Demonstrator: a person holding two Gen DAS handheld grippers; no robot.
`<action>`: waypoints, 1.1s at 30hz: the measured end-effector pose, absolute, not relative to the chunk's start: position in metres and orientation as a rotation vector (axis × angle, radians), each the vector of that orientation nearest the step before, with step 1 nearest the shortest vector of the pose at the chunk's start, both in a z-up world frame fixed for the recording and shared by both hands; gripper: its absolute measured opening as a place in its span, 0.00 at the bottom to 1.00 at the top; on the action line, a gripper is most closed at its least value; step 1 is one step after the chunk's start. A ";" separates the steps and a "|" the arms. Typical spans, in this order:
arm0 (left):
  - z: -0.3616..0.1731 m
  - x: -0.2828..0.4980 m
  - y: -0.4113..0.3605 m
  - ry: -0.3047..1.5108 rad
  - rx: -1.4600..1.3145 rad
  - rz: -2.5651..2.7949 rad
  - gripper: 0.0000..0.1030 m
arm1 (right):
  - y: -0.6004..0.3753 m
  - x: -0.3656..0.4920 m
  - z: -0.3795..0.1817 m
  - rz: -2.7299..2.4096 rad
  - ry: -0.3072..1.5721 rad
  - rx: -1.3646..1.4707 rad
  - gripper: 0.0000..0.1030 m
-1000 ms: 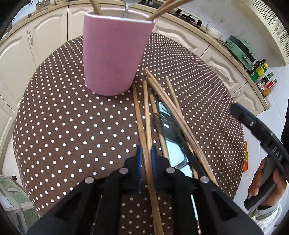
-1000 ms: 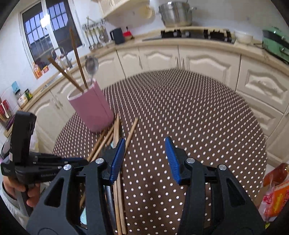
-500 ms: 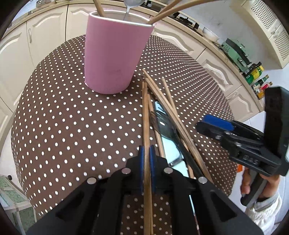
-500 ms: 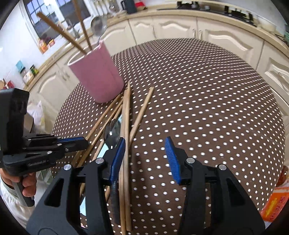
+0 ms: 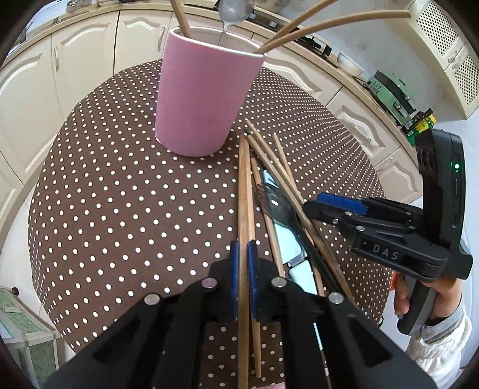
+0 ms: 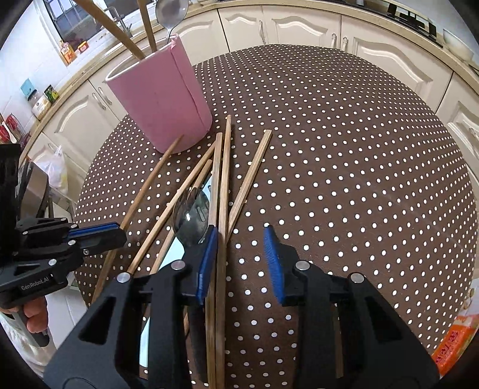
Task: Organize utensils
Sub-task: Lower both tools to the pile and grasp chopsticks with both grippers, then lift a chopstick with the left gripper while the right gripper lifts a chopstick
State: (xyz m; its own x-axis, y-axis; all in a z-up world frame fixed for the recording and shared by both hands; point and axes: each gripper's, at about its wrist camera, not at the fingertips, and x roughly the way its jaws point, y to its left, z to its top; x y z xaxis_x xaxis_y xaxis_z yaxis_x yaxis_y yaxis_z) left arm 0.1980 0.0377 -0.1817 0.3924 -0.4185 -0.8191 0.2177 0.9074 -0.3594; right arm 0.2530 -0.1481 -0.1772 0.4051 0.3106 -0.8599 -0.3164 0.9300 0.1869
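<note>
A pink utensil holder [image 5: 203,101] stands on the polka-dot table [image 5: 113,203] with chopsticks and a spoon in it; it also shows in the right wrist view [image 6: 161,95]. My left gripper [image 5: 243,254] is shut on a wooden chopstick [image 5: 244,191] that points toward the holder. Several more chopsticks [image 6: 223,179] and a dark fork [image 6: 191,212] lie in a pile to its right. My right gripper [image 6: 241,254] is open just above the pile, a chopstick beside its left finger. It also shows in the left wrist view [image 5: 338,203].
A pale blue flat item [image 5: 287,239] lies under the pile. Cream kitchen cabinets [image 6: 299,27] curve around the far side of the table. An orange packet [image 6: 455,341] sits past the table's right edge.
My left gripper closed on one chopstick and lifted it off the pile. My right gripper dropped lower and came closer over the pile, still open.
</note>
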 end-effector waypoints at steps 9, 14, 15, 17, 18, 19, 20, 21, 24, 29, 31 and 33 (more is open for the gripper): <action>-0.179 0.203 0.031 1.095 -0.208 -0.404 0.06 | -0.136 0.272 -0.176 0.330 1.137 -0.107 0.21; -0.177 0.206 0.032 1.088 -0.210 -0.407 0.06 | -0.134 0.278 -0.180 0.328 1.151 -0.113 0.08; -0.177 0.206 0.032 1.087 -0.211 -0.406 0.06 | -0.135 0.278 -0.179 0.330 1.145 -0.101 0.07; -0.175 0.207 0.032 1.081 -0.212 -0.409 0.06 | -0.139 0.278 -0.177 0.321 1.125 -0.087 0.06; -0.173 0.206 0.031 1.076 -0.212 -0.412 0.06 | -0.142 0.277 -0.175 0.321 1.114 -0.073 0.06; -0.171 0.205 0.031 1.065 -0.213 -0.419 0.06 | -0.145 0.275 -0.171 0.324 1.094 -0.051 0.06; -0.168 0.204 0.030 1.054 -0.212 -0.427 0.06 | -0.151 0.273 -0.169 0.322 1.079 -0.038 0.05; -0.165 0.203 0.029 1.045 -0.210 -0.434 0.06 | -0.156 0.270 -0.165 0.322 1.057 -0.020 0.05; -0.155 0.199 0.023 1.008 -0.204 -0.460 0.06 | -0.172 0.262 -0.153 0.330 0.985 0.038 0.05; -0.133 0.184 0.014 0.914 -0.178 -0.508 0.06 | -0.195 0.245 -0.124 0.372 0.835 0.157 0.05; -0.122 0.176 0.012 0.860 -0.166 -0.512 0.06 | -0.202 0.238 -0.113 0.383 0.773 0.194 0.05; -0.109 0.167 0.010 0.796 -0.149 -0.519 0.06 | -0.208 0.229 -0.101 0.392 0.711 0.220 0.05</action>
State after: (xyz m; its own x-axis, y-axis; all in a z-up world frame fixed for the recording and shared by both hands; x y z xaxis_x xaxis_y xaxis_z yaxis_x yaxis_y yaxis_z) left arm 0.1668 0.0100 -0.1087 0.5822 -0.4979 -0.6428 0.3879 0.8649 -0.3186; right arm 0.2292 -0.2075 -0.1009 0.6893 0.4211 -0.5895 -0.2737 0.9048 0.3263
